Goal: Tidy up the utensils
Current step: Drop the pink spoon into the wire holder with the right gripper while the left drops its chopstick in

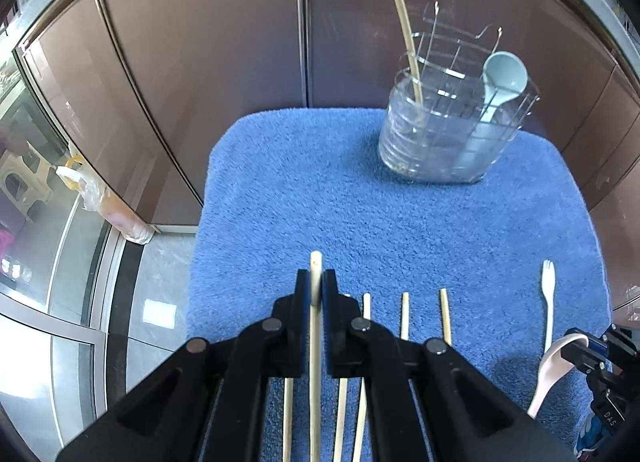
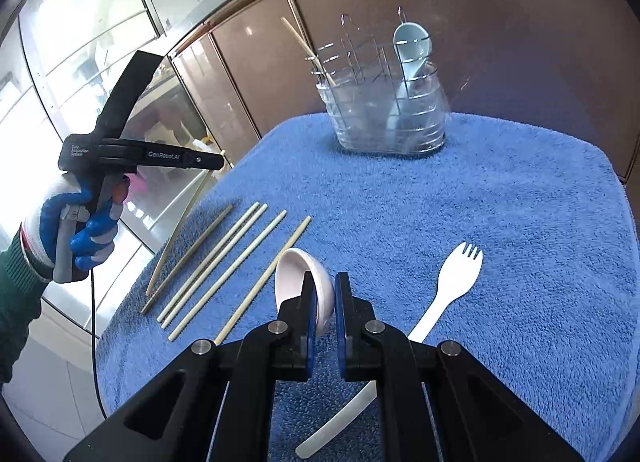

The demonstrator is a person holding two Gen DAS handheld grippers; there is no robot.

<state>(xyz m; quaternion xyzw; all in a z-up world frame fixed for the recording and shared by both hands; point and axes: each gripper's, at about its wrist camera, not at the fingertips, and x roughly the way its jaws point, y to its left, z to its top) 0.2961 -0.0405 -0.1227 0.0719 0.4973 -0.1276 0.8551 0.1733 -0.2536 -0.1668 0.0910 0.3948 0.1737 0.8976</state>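
In the left wrist view the left gripper (image 1: pixel 316 290) has its fingers pressed narrow against one chopstick (image 1: pixel 315 342), gripped near its far end above the blue towel (image 1: pixel 320 190). More chopsticks (image 1: pixel 405 316) lie on the towel just right of it. Far right on the towel stands a wire holder (image 1: pixel 452 130) with a pale blue spoon (image 1: pixel 502 78) and another chopstick inside. A white fork (image 1: pixel 548 298) lies near right. In the right wrist view the right gripper (image 2: pixel 322 302) has its fingers closed on the rim of a pink spoon (image 2: pixel 304 278). The fork (image 2: pixel 452 282) lies right of it and the loose chopsticks (image 2: pixel 232 262) lie left.
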